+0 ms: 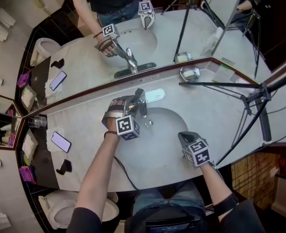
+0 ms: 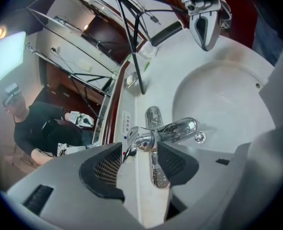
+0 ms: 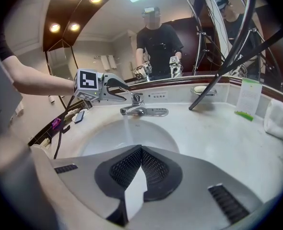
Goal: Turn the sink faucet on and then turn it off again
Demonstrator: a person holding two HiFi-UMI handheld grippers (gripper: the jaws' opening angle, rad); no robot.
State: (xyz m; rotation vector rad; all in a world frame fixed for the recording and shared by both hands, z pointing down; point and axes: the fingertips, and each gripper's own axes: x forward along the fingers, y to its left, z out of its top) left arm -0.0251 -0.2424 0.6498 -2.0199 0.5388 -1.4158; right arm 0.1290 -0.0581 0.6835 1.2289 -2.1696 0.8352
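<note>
Open room over sink basin (image 1: 168, 132); tripod legs (image 1: 215, 85) across counter (image 1: 220, 123) at right.

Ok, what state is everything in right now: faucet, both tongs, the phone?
Faucet: on, water streaming into the sink.
Left tongs: open, straddling the faucet lever.
Right tongs: shut, empty.
Phone: screen lit, flat on the counter.

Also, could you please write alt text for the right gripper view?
Water runs from a chrome faucet into a white sink, with the left gripper at the faucet's handle. The right gripper, jaws shut and empty, fills the foreground.
</note>
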